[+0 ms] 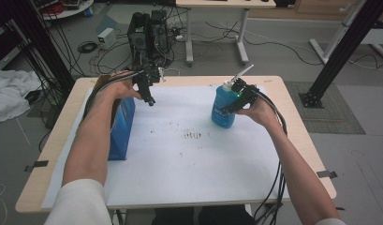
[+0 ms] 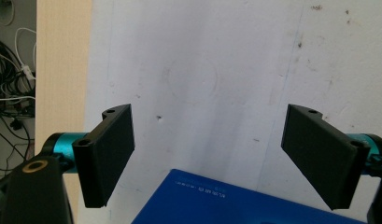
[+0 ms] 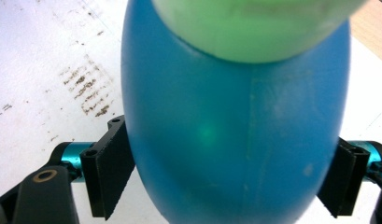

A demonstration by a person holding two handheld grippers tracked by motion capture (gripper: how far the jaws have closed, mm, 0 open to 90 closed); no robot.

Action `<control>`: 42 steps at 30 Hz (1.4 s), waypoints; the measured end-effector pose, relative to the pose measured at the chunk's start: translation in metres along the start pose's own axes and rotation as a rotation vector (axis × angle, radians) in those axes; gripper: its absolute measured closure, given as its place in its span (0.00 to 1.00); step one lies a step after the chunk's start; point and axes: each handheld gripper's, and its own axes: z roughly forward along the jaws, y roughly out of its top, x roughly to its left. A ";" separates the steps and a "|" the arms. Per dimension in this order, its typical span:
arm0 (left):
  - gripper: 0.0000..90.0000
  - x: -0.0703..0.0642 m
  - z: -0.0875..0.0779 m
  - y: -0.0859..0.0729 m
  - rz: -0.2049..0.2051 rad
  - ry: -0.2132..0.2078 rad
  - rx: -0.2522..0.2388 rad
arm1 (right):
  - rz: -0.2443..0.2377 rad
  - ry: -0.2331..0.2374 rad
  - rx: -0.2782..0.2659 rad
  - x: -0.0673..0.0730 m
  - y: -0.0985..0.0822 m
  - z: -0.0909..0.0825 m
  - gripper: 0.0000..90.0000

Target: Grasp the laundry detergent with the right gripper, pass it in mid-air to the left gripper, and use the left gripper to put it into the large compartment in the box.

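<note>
A blue bottle with a pale pump top stands upright on the white sheet, right of the middle. My right gripper reaches in from the right, and its pads lie against both sides of the bottle's body. At the table's left a tall blue box stands on end. My left gripper hovers just past the box's far top corner, pointing down. Its jaws are wide apart with nothing between them, and the box's top edge lies below.
Dark scuff marks dot the sheet's middle. The wooden table ends close behind both hands. On the floor beyond are a computer tower, tangled cables and a desk leg. A black frame post rises at the right.
</note>
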 end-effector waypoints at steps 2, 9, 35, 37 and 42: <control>0.19 0.000 0.000 0.000 0.002 0.000 -0.002 | -0.003 -0.001 -0.001 0.000 0.000 0.001 0.19; 0.19 -0.001 0.001 0.001 0.003 -0.004 -0.006 | -0.005 0.008 -0.016 0.001 -0.002 0.004 0.19; 0.19 0.000 0.000 0.000 -0.001 -0.006 -0.006 | 0.019 0.016 -0.077 -0.001 -0.003 0.005 0.33; 0.19 0.000 0.000 0.000 0.008 -0.004 -0.004 | 0.019 0.020 -0.082 -0.001 -0.003 0.005 0.33; 0.19 -0.001 0.000 0.001 0.005 -0.006 -0.006 | 0.029 0.009 -0.089 -0.001 -0.004 0.006 0.36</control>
